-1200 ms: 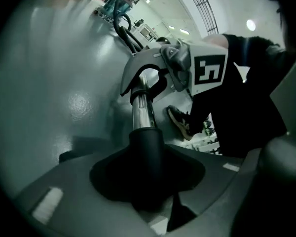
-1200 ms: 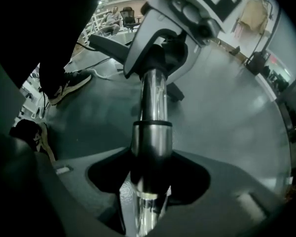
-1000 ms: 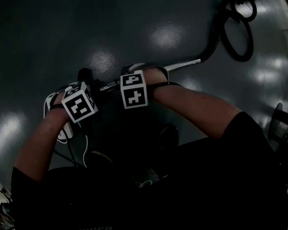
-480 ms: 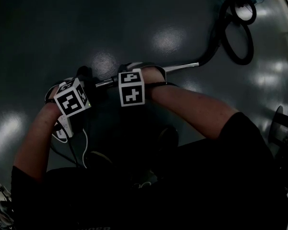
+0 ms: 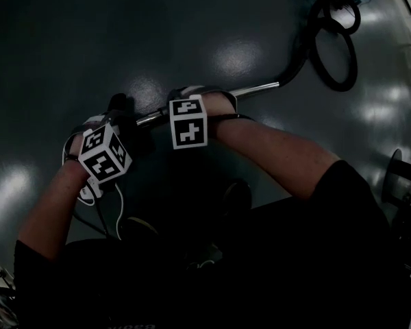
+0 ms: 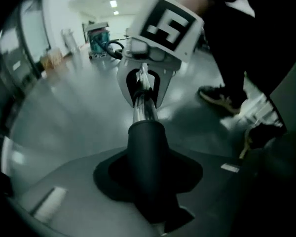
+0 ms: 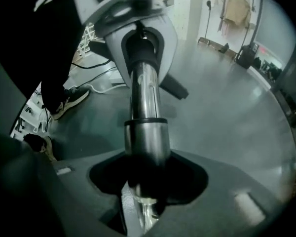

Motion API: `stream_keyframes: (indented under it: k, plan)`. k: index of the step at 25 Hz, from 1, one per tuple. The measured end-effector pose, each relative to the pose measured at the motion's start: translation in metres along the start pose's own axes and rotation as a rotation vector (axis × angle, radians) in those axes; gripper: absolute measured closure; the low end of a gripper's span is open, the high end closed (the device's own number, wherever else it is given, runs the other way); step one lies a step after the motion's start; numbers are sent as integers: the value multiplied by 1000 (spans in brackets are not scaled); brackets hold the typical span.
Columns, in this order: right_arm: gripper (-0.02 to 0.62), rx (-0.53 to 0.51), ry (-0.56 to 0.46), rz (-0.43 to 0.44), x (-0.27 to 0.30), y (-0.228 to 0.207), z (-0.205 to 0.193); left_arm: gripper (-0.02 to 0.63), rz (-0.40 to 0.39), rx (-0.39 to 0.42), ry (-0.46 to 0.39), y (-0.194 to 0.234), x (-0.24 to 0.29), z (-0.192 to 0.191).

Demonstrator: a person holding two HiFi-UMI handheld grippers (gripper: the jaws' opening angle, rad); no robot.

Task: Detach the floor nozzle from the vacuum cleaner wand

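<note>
Left gripper [image 6: 149, 191] tilted slightly | jaws clamp nozzle neck [image 6: 147, 147] | right gripper [image 7: 145, 191] jaws clamp wand [image 7: 144, 98] | risk: smooth wand slipping between jaws when pulled apart

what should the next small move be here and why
Probably pull the left gripper away from the right gripper along the chrome wand, perhaps with a slight twist. Its fingers grip the black nozzle neck, the right's grip the wand, which is not yet out of the neck.
</note>
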State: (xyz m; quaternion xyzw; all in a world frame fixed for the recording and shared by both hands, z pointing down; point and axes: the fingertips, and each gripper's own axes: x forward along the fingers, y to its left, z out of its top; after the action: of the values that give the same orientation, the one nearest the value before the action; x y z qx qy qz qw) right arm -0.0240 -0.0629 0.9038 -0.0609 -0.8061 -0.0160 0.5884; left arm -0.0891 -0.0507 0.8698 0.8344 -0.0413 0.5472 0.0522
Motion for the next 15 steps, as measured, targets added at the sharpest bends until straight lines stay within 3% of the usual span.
stream_keyframes:
  k: [3, 5, 6, 12, 15]
  plan:
    - [418, 20, 4, 19, 0, -1, -2, 474, 265, 225, 46, 15, 0, 0]
    - [430, 18, 13, 9, 1, -3, -3, 474, 337, 279, 65, 20, 1, -1]
    - [432, 17, 13, 4, 0, -3, -3, 477, 312, 256, 56, 19, 2, -1]
    - [419, -39, 10, -46, 5, -4, 1, 472, -78, -17, -38, 2, -1, -3]
    - [420, -90, 33, -90, 7, -5, -1, 471, -371, -310, -66, -15, -6, 2]
